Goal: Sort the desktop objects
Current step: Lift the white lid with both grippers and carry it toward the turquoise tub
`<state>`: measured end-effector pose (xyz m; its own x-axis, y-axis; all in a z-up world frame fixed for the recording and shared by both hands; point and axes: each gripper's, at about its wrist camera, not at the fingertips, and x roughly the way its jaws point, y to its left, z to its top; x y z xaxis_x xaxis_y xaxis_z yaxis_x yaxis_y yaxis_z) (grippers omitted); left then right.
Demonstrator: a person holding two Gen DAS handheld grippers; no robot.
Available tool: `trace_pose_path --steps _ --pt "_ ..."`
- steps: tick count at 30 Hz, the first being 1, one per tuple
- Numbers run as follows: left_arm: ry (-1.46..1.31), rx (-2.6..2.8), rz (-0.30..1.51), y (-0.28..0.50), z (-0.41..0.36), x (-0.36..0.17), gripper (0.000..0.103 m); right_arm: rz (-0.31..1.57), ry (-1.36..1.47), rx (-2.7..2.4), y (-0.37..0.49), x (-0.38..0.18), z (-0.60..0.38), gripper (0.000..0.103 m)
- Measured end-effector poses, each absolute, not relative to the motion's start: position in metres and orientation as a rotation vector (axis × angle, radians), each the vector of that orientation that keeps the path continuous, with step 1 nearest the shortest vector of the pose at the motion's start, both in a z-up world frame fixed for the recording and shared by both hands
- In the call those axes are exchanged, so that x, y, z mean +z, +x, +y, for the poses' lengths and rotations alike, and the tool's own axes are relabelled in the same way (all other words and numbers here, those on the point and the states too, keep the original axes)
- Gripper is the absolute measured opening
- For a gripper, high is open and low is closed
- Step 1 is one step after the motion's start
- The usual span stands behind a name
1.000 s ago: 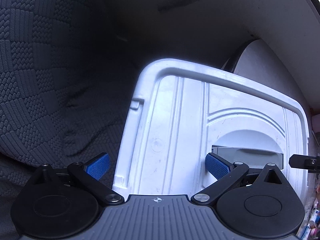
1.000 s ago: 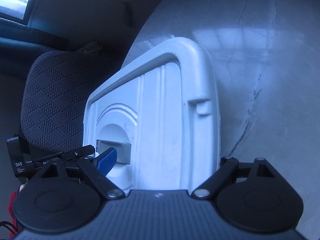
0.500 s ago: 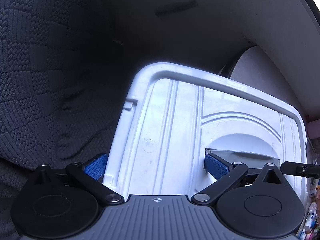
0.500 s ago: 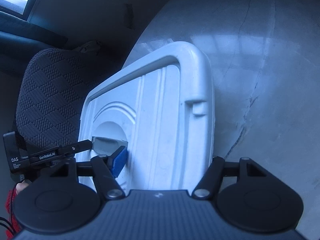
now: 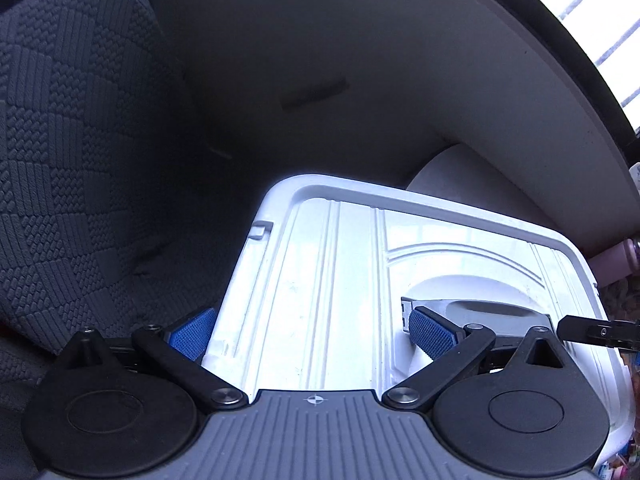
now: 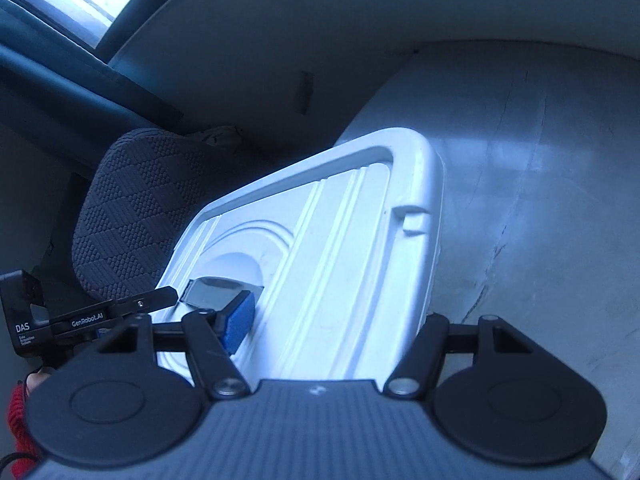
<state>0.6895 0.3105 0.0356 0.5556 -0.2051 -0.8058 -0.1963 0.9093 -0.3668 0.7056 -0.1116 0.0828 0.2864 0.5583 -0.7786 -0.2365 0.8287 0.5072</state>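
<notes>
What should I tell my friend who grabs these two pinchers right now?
Left gripper clamps the white lid: one pad outside its edge, one in the recess by the grey handle.
Right gripper clamps the lid's other side.
Lid is tilted, over grey floor.
Done: lid gripped by both.
Left: place it, then sort; the things to sort barely show.

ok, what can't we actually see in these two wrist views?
- Right wrist: the right claw's outer finger is hidden behind the white lid's edge, so its contact is unseen.
- Both views: whatever lies under the lid is covered by it.
- Left wrist: small items at the lower right corner are cut off by the frame edge and too small to identify.
- Left wrist: the left claw's outer pad sits beside the lid rim; contact unclear.
</notes>
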Motion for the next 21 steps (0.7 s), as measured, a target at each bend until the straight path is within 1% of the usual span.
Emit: trace_pose_path --steps 10,14,21 --pt "-0.398 -0.003 0.842 0.633 0.307 0.121 0.102 1.027 0.333 0.570 0.655 0.139 -0.108 0.066" --pt "-0.395 -0.002 0.779 0.608 0.307 0.151 0.102 0.969 0.352 0.579 0.625 0.158 -0.121 0.067" --pt "-0.347 -0.016 0.717 0.577 0.291 0.199 0.102 0.889 0.370 0.587 0.591 0.186 -0.134 0.067"
